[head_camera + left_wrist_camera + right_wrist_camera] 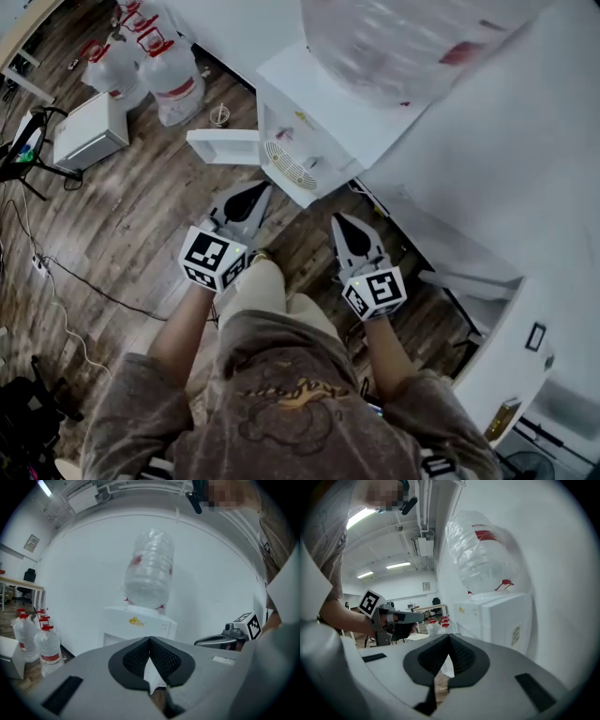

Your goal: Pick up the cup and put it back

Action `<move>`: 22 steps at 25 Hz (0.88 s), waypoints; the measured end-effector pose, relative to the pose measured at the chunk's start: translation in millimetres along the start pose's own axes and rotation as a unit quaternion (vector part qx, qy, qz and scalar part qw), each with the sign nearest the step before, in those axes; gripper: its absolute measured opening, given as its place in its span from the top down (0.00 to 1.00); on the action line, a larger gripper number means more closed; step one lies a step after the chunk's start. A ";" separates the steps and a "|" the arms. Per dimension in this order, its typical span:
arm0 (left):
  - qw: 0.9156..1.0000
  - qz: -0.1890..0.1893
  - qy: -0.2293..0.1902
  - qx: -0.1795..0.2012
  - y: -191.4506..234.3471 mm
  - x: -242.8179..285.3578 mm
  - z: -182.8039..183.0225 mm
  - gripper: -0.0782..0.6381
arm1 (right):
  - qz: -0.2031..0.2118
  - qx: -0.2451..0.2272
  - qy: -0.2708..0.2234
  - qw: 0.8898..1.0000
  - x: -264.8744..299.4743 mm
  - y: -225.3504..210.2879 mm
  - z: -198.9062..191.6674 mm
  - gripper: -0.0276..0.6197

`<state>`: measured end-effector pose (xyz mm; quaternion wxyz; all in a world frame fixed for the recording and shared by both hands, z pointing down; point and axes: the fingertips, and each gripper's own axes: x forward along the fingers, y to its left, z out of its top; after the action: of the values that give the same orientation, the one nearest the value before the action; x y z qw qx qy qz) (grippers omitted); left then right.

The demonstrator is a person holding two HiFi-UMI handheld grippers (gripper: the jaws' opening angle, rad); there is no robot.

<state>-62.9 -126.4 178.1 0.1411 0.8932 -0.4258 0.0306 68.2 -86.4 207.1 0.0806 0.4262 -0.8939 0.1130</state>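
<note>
Left gripper (256,190): tongs fully closed, pads tip to tip, nothing between them. Right gripper (338,221): same, narrow to zero, empty.

Head view: both grippers are held side by side over the wood floor (141,206), apart from each other, noses pointing to 12 o'clock at the dispenser (309,141). The left nose is just short of the dispenser's lower front corner; the right one is near its side.

The bottle (403,42) sits upside down on top of the dispenser, at 1 o'clock from the grippers. A white tray (225,147) sticks out of the dispenser toward 9 o'clock. Spare bottles (155,66) with red caps stand on the floor at 11 o'clock, with a white box (89,131) beside them at 10 o'clock.

Cup: can't pick it out in any view. A small round thing (219,114) lies on the floor at 12 o'clock of the tray, too small to identify.
</note>
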 end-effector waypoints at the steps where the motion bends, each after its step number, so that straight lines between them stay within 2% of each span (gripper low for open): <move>1: 1.000 0.000 0.000 -0.001 4.2 3.9 -11.4 0.89 | 0.001 0.002 0.000 1.000 3.4 -3.0 -11.4 0.96; 15: 1.000 -0.011 -0.007 0.015 45.9 58.3 -194.8 0.89 | 0.008 0.004 -0.017 1.000 58.7 -47.3 -193.3 0.95; 22: 0.999 -0.030 -0.021 0.020 58.1 82.1 -271.5 0.89 | 0.008 0.001 -0.030 1.000 80.9 -67.9 -268.2 0.95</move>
<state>-37.7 -147.4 465.8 0.1152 0.9088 -0.4008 0.0157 83.6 -115.4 493.5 0.0522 0.4225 -0.8991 0.1021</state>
